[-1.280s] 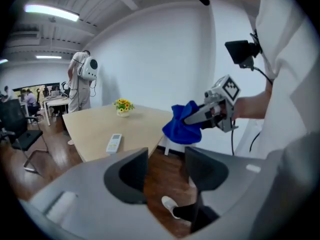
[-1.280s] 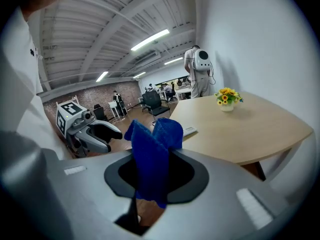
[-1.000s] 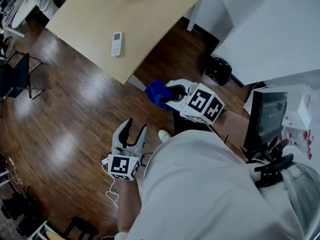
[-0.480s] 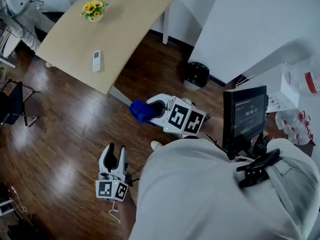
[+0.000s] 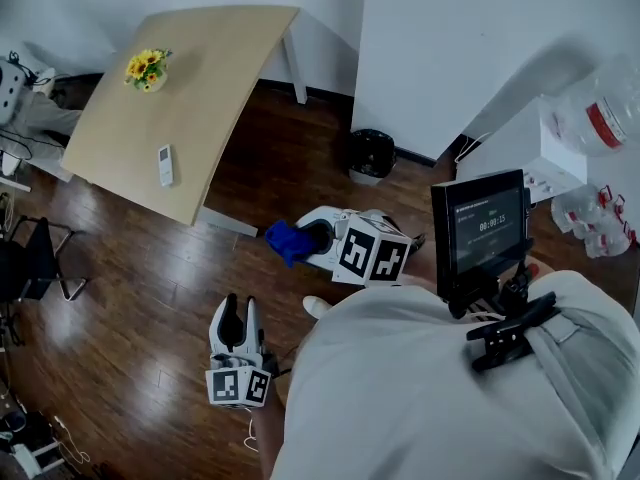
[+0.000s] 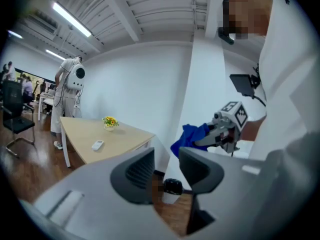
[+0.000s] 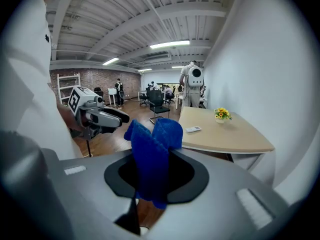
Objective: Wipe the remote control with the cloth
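Person stands on the dark wood floor [image 5: 130, 298], well apart from the pale wooden table [image 5: 215, 78], a gripper in each hand.

Right gripper [image 5: 312, 238] — jaws clamped on a blue cloth [image 5: 286, 241]. In the right gripper view the cloth is bunched upright between the pads, with folds sticking up above them and a tail hanging below. The gripper is held out in front of the person's body, pointing roughly toward the table.

Left gripper [image 5: 238, 308] — lower in the head view, close by the person's side, over bare floor. Its jaws have just been closing. Only a narrow gap shows now, the pads do not meet, and nothing is between them.

Remote control [image 5: 165, 164]: white, lying flat on the table close to its near edge, with neither gripper near it. A small pot of yellow flowers [image 5: 146, 67] sits further back on the same table, apart from the remote.

A small black bin-like object [image 5: 372, 153] stands on the floor by the white wall. A small screen [image 5: 478, 230] is mounted at the person's chest. A dark chair [image 5: 30, 268] stands at the left edge.
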Demonstrator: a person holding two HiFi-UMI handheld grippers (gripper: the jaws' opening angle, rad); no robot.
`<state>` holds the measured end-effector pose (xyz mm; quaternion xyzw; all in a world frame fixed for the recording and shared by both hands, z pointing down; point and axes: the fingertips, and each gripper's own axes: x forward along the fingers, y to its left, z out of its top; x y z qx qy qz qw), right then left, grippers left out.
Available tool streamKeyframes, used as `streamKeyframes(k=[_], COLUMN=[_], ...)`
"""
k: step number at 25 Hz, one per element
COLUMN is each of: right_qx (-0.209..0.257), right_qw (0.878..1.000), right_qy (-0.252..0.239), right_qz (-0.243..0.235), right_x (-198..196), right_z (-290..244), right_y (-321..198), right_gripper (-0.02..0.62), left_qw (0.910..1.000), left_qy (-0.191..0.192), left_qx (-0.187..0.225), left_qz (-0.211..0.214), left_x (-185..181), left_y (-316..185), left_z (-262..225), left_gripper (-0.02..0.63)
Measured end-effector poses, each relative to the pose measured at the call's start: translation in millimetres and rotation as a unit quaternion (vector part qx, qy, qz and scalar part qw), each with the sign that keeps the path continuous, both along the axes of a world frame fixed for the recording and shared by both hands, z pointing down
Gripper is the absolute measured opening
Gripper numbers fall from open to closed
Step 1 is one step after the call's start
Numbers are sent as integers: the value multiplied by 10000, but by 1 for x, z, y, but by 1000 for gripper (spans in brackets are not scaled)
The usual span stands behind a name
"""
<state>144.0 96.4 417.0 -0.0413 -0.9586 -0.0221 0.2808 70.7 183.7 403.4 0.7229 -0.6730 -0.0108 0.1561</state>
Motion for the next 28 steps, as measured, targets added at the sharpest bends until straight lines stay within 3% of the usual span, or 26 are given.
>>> streamKeyframes(k=[15,28], right_qx=[-126,-93], right_qw=[9999,9997], right_qy=[-30,51], right_qz=[-23,-230], right_x=[1,14], right_z=[-2,8], right_y=[8,16], right_gripper=[89,89], left_qw=[9988,9988], left_qy=[110,75], left_qx=[-466,-481], left_qz=[54,-77], left_x=[8,22], left_y=[13,18], left_z=[14,21], left_gripper=[164,164])
